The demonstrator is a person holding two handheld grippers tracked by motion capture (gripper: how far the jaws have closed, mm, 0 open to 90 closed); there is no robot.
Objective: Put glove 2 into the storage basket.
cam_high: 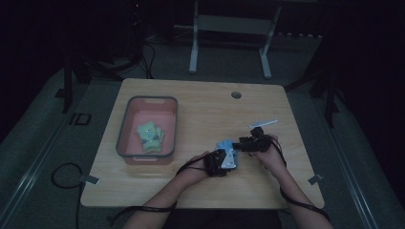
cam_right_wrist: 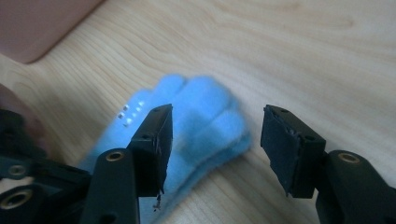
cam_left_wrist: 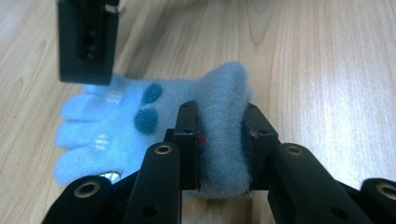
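High view: one wooden table (cam_high: 200, 109); one red bin (cam_high: 125, 138) at left holding a few green gloves (cam_high: 151, 137); one blue glove (cam_high: 224, 143) near the front, between two grippers.

Left gripper view: left gripper (cam_left_wrist: 222, 149) pinching glove's cuff.

Right gripper view: right gripper (cam_right_wrist: 215, 149) spread apart over the glove's fingers, pads not touching.

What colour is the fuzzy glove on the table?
Light blue glove with dark blue dots, best in the left gripper view.
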